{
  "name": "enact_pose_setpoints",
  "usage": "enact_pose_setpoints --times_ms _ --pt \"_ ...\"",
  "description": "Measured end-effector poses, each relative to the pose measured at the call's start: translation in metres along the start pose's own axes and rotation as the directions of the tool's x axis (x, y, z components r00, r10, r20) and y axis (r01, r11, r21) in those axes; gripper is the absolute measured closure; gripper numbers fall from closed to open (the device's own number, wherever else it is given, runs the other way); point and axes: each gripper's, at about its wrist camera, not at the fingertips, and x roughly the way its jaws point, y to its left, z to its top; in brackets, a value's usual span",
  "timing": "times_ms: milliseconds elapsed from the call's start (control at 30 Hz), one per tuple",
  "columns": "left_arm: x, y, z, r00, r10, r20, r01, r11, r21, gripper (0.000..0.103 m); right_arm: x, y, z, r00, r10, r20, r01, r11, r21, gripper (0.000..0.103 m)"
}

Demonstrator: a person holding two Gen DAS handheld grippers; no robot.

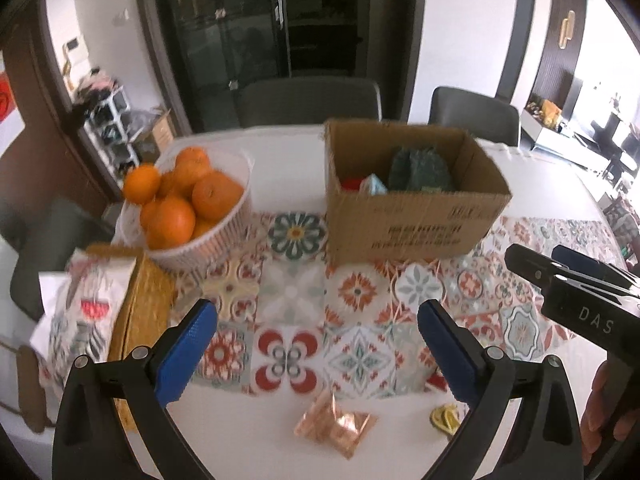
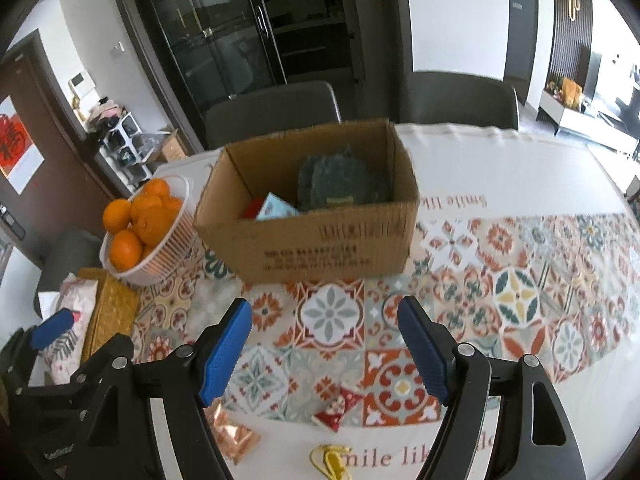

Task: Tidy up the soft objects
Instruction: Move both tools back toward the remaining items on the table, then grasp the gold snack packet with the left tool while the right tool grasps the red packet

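Lying nearest: crinkled copper-foil packet [image 1: 335,426], yellow loop [image 2: 330,460], red patterned pouch [image 2: 339,402] on tile-print cloth [image 2: 520,280] | left gripper [image 1: 318,346] wide apart, empty | right gripper [image 2: 325,346] apart, empty | beyond: corrugated cardboard box [image 2: 320,240] holding dark green plush [image 2: 340,182].

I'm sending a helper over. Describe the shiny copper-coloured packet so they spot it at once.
Start at the cardboard box on the patterned tablecloth, then come to the white near edge. The copper-coloured packet lies there, crinkled and metallic, unlike the small yellow item to its right.
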Motion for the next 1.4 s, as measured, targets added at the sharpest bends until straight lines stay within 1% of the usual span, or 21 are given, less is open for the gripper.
enact_pose_setpoints --times_ms 133,333,467,633,733,867,1000,1067,1133,1300,1400 --pt "0.006 0.005 -0.016 0.999 0.025 -0.040 -0.026 0.999 -0.026 0.001 0.008 0.000 -0.016 0.999 -0.006 -0.039 0.007 1.000 0.012 0.027" --pt "0.021 0.010 -0.037 0.991 0.003 -0.133 -0.015 0.996 -0.090 0.001 0.021 -0.005 -0.034 0.996 -0.006 -0.091 0.010 0.999 0.048 0.027" --pt "0.033 0.007 -0.049 0.982 0.007 -0.187 -0.026 0.994 -0.102 0.001 0.032 -0.011 -0.046 0.993 -0.007 -0.120 0.016 0.997 0.071 0.027" --pt "0.049 0.003 -0.066 0.968 0.006 -0.250 -0.038 0.991 -0.125 0.001 0.047 -0.020 -0.062 0.987 -0.024 -0.157 0.040 0.995 0.096 0.027" --pt "0.061 0.004 -0.077 0.954 -0.011 -0.298 -0.039 0.986 -0.160 0.001 0.058 -0.025 -0.071 0.982 -0.026 -0.186 0.047 0.992 0.114 0.028" --pt "0.079 0.006 -0.094 0.931 -0.054 -0.362 -0.034 0.972 -0.232 0.001 0.068 -0.028 -0.081 0.976 -0.024 -0.217 0.055 0.989 0.137 0.029" --pt "0.092 0.007 -0.106 0.915 -0.075 -0.397 -0.042 0.959 -0.279 0.002 0.077 -0.030 -0.090 0.972 -0.018 -0.233 0.054 0.987 0.150 0.029" --pt "0.096 0.007 -0.111 0.911 -0.080 -0.404 -0.050 0.952 -0.302 0.002 0.082 -0.031 -0.096 0.969 -0.012 -0.246 0.054 0.985 0.165 0.031" --pt "0.100 0.007 -0.114 0.912 -0.076 -0.403 -0.063 0.946 -0.319 0.002 0.088 -0.032 -0.101 0.963 0.005 -0.269 0.046 0.982 0.182 0.034" --pt "0.112 0.009 -0.122 0.903 -0.081 -0.421 -0.079 0.934 -0.350 0.002 0.100 -0.033 -0.111 0.951 0.030 -0.308 0.035 0.978 0.204 0.038" --pt "0.118 0.009 -0.125 0.898 -0.081 -0.432 -0.090 0.928 -0.362 0.002 0.104 -0.031 -0.113 0.951 0.040 -0.305 0.024 0.979 0.203 0.042"
